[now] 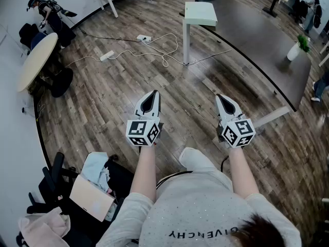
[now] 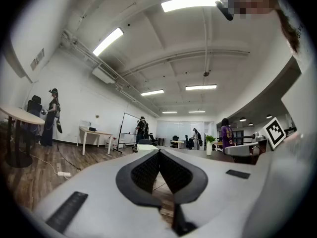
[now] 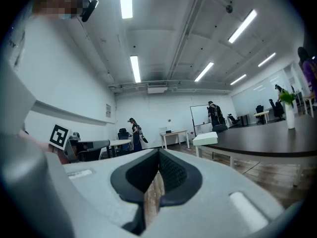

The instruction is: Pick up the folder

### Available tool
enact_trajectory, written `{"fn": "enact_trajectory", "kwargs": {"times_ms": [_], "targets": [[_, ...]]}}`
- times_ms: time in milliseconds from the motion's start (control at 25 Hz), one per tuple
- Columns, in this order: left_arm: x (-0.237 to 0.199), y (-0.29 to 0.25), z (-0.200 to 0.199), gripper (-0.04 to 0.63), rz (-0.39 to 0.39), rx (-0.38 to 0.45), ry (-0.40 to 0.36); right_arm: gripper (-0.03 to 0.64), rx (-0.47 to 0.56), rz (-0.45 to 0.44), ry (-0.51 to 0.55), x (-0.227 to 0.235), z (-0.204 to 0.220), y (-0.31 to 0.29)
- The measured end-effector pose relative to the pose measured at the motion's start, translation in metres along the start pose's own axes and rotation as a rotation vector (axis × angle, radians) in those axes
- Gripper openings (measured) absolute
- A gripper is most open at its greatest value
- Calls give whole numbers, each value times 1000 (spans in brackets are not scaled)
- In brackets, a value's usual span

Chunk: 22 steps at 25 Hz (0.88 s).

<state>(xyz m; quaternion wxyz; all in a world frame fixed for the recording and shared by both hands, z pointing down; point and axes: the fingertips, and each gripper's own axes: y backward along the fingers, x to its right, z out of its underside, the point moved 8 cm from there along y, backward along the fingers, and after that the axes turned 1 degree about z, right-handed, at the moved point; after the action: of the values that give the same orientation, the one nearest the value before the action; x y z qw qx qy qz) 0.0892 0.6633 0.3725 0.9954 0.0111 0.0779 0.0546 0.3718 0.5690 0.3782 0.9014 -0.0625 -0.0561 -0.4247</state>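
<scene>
**Folder on the far tabletop corner, both jaws clenched and empty**

The folder is a pale, flat, rectangular thing. It lies on the near left corner of the long dark tabletop, far from the person, and it looks to reach a little over the edge. In the right gripper view the folder shows at the right of the jaws, well apart from them. In the left gripper view it shows just above the jaw tips, also far away.

The left gripper and the right gripper are side by side in front of the person, over the wooden floor, and both point level toward the tabletop. The jaws of the left gripper are clenched, the tips touch and nothing is between them. The jaws of the right gripper are clenched too and hold nothing.

A plant in a white vase stands on the far right part of the tabletop. White cables lie on the floor to the left of the folder. A round pale table is at the far left.
</scene>
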Motion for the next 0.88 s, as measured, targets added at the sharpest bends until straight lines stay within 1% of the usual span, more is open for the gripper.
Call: {"fn": "enact_trajectory", "kwargs": {"times_ms": [440,600,760,800,880], "targets": [[-13,-44,6,-2,9,-9,-8,-2,-1,12,7,30,5,-34],[-21,-67,8,-2,18,-17,-5,-2,11,21,-2,43,2,-56],[-36,-87,13,-2,21,-36,3,-2,4,36,-39,56,6,-82],[-41,-92,13,-2,18,-39,6,1,1,37,-44,58,6,-88],[-52,-102,13,-2,7,-44,10,34,-5,31,-47,62,6,-103]]}}
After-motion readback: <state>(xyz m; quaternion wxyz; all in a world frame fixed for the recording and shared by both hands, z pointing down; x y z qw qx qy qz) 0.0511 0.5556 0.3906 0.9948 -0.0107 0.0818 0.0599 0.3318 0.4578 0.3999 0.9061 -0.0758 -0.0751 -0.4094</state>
